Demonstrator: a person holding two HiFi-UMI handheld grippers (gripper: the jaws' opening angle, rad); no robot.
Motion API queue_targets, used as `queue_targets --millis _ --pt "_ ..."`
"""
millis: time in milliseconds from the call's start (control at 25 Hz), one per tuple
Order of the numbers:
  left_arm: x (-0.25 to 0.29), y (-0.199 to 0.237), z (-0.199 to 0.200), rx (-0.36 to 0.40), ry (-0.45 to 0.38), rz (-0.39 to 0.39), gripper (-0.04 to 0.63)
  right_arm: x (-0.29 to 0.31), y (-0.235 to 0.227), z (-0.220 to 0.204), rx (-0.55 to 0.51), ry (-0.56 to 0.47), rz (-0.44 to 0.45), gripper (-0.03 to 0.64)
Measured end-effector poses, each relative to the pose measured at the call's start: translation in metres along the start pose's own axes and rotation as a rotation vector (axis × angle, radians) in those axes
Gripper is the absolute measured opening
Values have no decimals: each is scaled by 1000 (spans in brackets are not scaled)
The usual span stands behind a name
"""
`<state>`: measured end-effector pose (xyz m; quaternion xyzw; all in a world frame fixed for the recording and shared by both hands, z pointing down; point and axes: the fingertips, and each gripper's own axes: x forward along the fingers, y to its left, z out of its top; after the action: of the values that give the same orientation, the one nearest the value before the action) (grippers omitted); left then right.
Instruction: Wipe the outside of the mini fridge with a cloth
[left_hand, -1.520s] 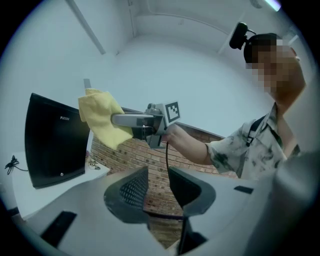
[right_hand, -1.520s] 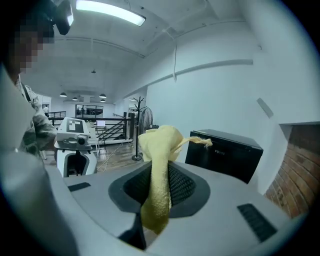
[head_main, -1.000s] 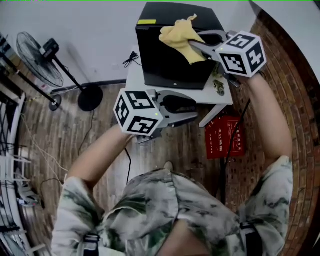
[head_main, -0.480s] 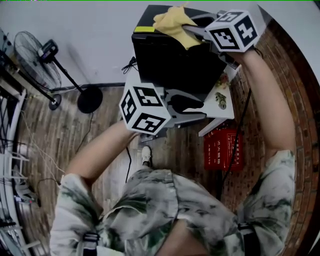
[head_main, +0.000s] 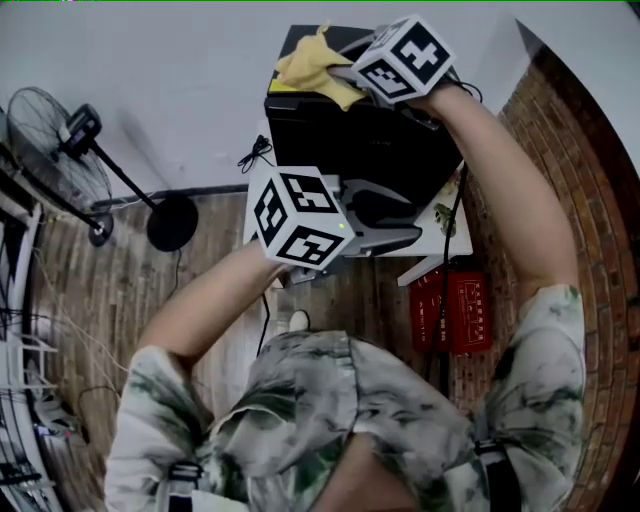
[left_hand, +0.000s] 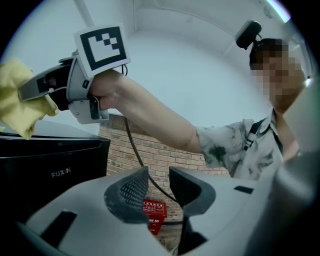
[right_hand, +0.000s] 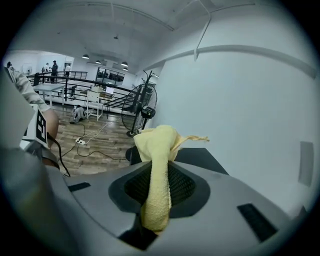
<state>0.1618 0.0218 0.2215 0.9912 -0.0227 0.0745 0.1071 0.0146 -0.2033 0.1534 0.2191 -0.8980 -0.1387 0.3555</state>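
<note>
My right claw (right_hand: 157, 167) covers part of the mini fridge (head_main: 340, 130) top. It's clenched on the yellow cloth (head_main: 308, 68) there (contact unclear); my left claw (left_hand: 159, 187) hangs parted, empty, before the fridge's front.

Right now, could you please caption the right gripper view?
Yellow cloth pinched in the right gripper, black mini fridge beyond.

Mini fridge (head_main: 350, 140): black, box-shaped, upright, at upper centre of the head view; front face dark and glossy. Cloth (head_main: 305, 68): yellow, crumpled terry, bunched over the fridge's top near its left edge, one end clamped between the right gripper (head_main: 343, 72) jaws.
</note>
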Motion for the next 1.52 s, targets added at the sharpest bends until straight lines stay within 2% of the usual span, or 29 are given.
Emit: queue_targets --millis 280,840,1160,1320,1520 --pt "-5 26 0 5 11 -52 121 18 -34 -39 44 92 -43 87" --pt "28 39 6 18 34 -183 121 -70 -130 -179 245 268 -294 87" --pt "38 42 3 14 56 -224 121 -105 -161 -233 310 340 -405 87" --pt "35 48 3 12 65 -226 121 -105 -169 -226 310 321 -415 87" --pt "26 57 10 18 58 -220 121 -80 -171 -163 253 225 -372 87"
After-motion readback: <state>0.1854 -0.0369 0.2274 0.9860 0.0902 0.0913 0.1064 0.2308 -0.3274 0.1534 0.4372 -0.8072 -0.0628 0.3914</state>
